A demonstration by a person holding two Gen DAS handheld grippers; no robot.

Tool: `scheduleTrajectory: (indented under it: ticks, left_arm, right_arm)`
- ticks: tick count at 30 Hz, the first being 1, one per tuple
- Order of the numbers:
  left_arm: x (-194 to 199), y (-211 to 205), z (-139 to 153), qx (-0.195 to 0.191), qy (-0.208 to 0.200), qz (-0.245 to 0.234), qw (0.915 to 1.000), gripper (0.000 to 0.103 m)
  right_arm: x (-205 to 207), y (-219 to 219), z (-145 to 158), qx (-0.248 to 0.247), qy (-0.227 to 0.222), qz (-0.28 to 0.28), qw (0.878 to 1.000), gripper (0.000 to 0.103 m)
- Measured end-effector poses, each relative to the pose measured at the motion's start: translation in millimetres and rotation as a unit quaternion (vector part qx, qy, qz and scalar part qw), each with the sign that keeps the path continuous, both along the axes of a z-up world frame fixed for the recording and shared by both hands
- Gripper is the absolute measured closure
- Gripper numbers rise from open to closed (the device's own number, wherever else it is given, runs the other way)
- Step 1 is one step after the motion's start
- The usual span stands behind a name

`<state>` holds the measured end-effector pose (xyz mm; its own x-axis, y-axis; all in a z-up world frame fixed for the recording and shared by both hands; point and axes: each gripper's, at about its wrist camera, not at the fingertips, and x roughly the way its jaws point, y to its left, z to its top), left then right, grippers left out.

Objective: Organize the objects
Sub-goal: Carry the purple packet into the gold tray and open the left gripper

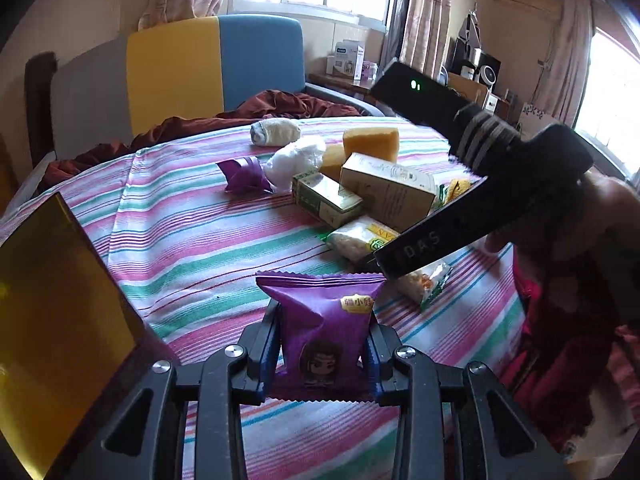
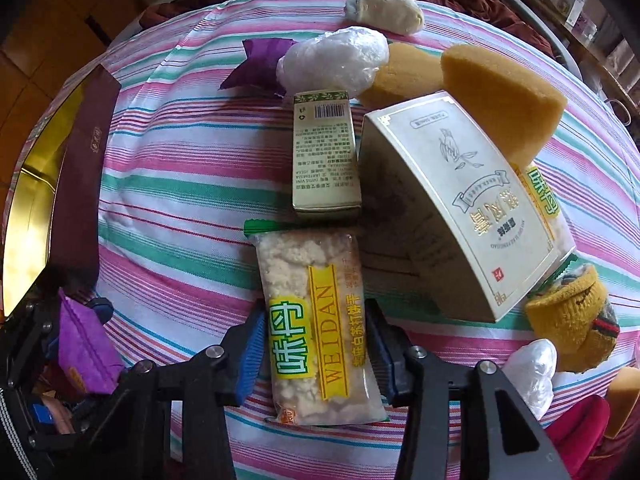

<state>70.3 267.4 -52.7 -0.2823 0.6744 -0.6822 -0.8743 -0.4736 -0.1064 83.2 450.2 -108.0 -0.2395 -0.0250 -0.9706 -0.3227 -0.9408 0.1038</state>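
My left gripper (image 1: 323,338) is shut on a purple snack packet (image 1: 326,330) and holds it above the striped tablecloth (image 1: 192,240); the packet also shows in the right wrist view (image 2: 86,350). My right gripper (image 2: 316,344) has its jaws around a clear "Weidan" cracker packet (image 2: 316,324) lying on the cloth, the pads touching its sides. The right gripper's body (image 1: 460,184) crosses the left wrist view. Behind lie a small green-cream box (image 2: 326,156), a large cream box (image 2: 460,204), yellow sponges (image 2: 500,100), a second purple packet (image 2: 260,64) and a white plastic bundle (image 2: 332,60).
A gold-lined maroon box (image 2: 76,168) stands open at the left table edge, also seen in the left wrist view (image 1: 52,320). A rolled sock (image 2: 384,10) lies at the back; a yellow sock (image 2: 572,316) and a plastic wad (image 2: 532,368) at the right. A chair (image 1: 212,68) stands behind.
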Motion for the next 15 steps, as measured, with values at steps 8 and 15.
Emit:
scheduleTrajectory:
  ticks: [8,15]
  left_arm:
    - [-42,-54,35,0.03,-0.024,0.099,0.9944,0.067]
    - [-136,-145,40,0.027,-0.071,0.292,0.9533,0.067]
  right_arm:
    - [7,0,0,0.002,0.001,0.002,1.0,0.054]
    - [18,-4,-2,0.01,0.002,0.004,1.0,0.054]
